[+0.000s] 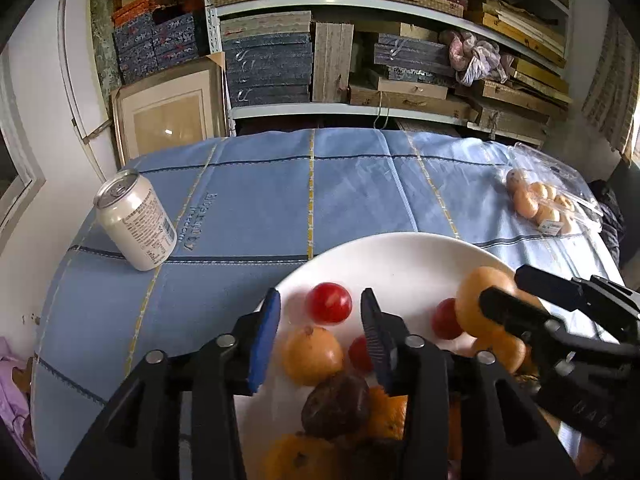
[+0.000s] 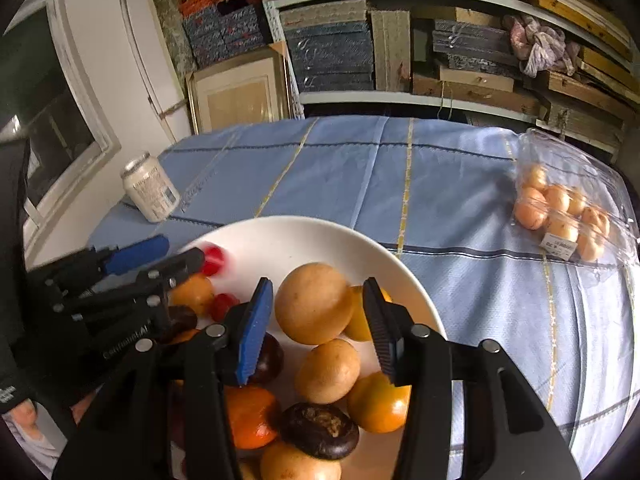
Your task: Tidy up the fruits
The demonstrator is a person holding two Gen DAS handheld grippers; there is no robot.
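A white plate (image 1: 380, 248) (image 2: 300, 232) holds several fruits: orange ones, dark brown ones and small red tomatoes. My left gripper (image 1: 320, 302) hangs open over the plate's left part, and a red tomato (image 1: 329, 303) lies loose on the plate just past its fingertips, blurred in the right wrist view (image 2: 212, 258). My right gripper (image 2: 317, 290) (image 1: 504, 286) is shut on a large round tan fruit (image 2: 312, 308) (image 1: 476, 300), held above the other fruits at the plate's right side. An orange fruit (image 1: 312, 354) and a dark fruit (image 1: 336, 404) lie below the left gripper's fingers.
A pale drink can (image 1: 136, 224) (image 2: 150, 192) stands at the far left of the blue tablecloth (image 1: 352, 196). A clear plastic pack of small orange fruits (image 1: 540, 204) (image 2: 560, 212) lies at the right. Shelves stacked with boxes rise behind the table.
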